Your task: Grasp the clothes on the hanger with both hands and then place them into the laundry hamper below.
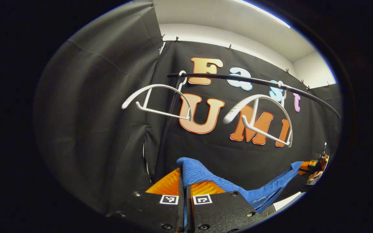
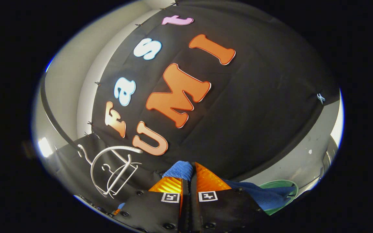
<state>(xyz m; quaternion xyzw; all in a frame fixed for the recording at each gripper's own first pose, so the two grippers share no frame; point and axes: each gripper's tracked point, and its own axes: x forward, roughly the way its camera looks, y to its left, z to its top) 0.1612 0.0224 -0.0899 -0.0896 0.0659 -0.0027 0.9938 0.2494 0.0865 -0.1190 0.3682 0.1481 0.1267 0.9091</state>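
The left gripper [image 1: 184, 189] is clamped on a blue cloth [image 1: 206, 178], which drapes away to the far right gripper. Above hang two bare white hangers [image 1: 257, 119] on a dark rail [image 1: 238, 78]. The right gripper [image 2: 188, 181] pinches the same cloth; beyond its right side sits a green rim, perhaps the hamper [image 2: 278, 187].

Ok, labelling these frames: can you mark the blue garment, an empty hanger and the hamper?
blue garment [image 1: 202, 176], left gripper view, fold above the fingers.
empty hanger [image 1: 160, 97], left gripper view, its arched top.
hamper [image 2: 278, 185], right gripper view, green rim.
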